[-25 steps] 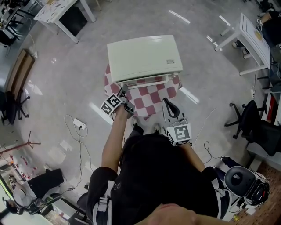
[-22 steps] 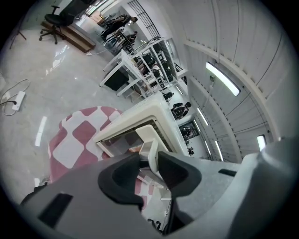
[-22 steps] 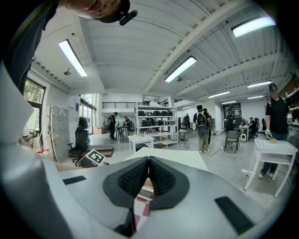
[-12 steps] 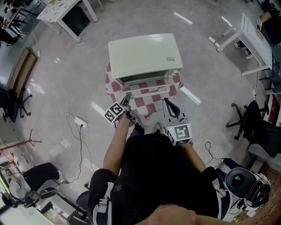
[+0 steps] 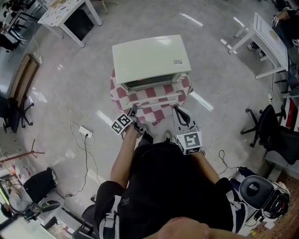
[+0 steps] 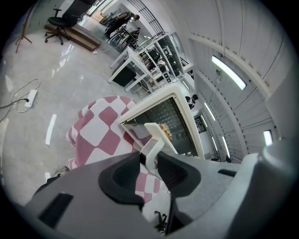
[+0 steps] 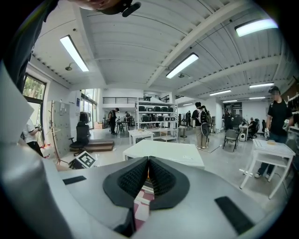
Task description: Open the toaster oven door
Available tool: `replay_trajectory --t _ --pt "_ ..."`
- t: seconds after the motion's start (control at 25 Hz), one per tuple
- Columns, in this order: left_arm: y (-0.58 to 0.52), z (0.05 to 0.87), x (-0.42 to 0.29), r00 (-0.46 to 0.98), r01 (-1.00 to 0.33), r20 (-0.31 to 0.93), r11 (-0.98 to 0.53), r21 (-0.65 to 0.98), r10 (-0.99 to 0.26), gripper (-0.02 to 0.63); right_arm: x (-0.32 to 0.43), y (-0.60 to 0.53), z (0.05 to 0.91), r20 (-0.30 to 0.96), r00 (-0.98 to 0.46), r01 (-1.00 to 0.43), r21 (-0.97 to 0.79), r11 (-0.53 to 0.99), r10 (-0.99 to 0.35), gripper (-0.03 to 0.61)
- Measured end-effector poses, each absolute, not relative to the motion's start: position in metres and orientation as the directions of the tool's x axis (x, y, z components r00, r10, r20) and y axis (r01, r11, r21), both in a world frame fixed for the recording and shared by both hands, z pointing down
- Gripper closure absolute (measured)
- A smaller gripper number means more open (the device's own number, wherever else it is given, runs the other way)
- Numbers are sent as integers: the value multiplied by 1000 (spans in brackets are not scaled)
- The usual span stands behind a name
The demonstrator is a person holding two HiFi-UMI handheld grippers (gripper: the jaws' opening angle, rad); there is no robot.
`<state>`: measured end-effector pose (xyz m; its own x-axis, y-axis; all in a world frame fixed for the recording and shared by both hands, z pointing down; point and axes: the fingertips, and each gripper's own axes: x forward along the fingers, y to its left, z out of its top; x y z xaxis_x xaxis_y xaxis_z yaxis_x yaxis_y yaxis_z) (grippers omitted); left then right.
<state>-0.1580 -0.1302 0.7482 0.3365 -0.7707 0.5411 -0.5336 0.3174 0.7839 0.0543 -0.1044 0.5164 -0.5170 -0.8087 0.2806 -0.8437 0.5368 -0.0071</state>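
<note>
Left gripper [image 6: 150,161], with black ribbed pads, has just been closing in and is clamped on the flat white handle [image 6: 154,140] of the glass door [image 6: 134,127]. The door hangs partly open off the boxy cream toaster oven [image 5: 149,58], out over the pink-and-white checkered tablecloth [image 5: 161,112] toward its near edge. The left arm is stretched forward with the gripper tipped down. Right gripper [image 7: 148,170] is pinched together on nothing, by the cloth's near right corner.

We stand on a glossy pale grey floor [image 5: 65,88], where a white power strip [image 5: 84,131] and its cable lie at the left. A white desk [image 5: 60,9] stands far left, another desk [image 5: 271,39] far right, and black office chairs [image 5: 278,137] at the right. Strip lights [image 7: 182,65] cross the white ribbed ceiling [image 7: 140,42].
</note>
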Motion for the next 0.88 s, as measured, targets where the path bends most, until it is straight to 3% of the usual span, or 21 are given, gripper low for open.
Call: replay_trajectory --t 0.44,0.72,0.88 --pt "-115 766 -154 344 -532 564 339 776 -751 494 65 -108 569 452 -501 -847 -79 526 -739 551" --pt "-114 764 -154 355 -530 561 333 779 -747 494 91 -125 609 547 -466 -883 -231 410 -695 545" --pt "-111 766 -155 361 -526 563 337 781 -743 494 110 -140 634 607 -471 -882 -321 344 -640 442"
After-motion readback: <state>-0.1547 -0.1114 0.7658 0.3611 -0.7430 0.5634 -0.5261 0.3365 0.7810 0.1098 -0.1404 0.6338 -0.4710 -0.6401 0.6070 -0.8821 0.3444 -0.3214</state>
